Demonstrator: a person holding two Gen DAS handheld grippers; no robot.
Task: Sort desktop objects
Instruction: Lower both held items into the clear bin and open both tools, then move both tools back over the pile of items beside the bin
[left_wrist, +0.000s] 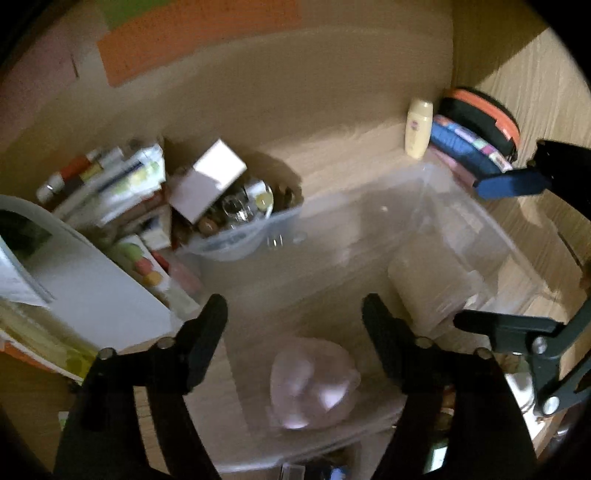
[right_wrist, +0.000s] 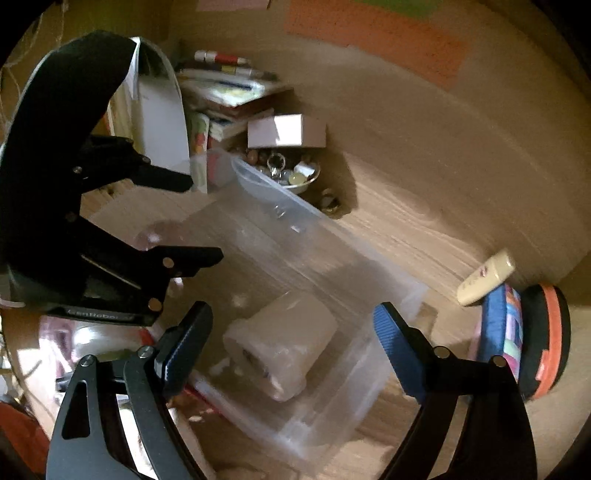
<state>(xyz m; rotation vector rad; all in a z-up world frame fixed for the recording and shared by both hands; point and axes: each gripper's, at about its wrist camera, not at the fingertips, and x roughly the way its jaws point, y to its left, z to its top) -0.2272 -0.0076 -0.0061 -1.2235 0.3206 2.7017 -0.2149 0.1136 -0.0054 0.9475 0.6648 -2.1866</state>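
Note:
A clear plastic bin (left_wrist: 458, 206) (right_wrist: 369, 273) sits on the wooden desk. Inside it lie a translucent lidded container (left_wrist: 432, 280) (right_wrist: 280, 339) and a pale pink crumpled bag (left_wrist: 314, 384) (right_wrist: 155, 232). My left gripper (left_wrist: 295, 314) is open and empty, hovering over the bin above the pink bag; it also shows in the right wrist view (right_wrist: 201, 218). My right gripper (right_wrist: 291, 325) is open and empty, its blue-padded fingers either side of the translucent container from above; it shows at the right edge of the left wrist view (left_wrist: 491, 254).
A bowl of small trinkets (left_wrist: 240, 218) (right_wrist: 291, 177) with a white box (left_wrist: 207, 181) stands behind the bin. Stacked books (left_wrist: 110, 177) and a white stand (left_wrist: 85, 280) are left. A cream bottle (left_wrist: 419, 129) (right_wrist: 484, 280) and zip cases (left_wrist: 480, 122) (right_wrist: 517, 332) are right.

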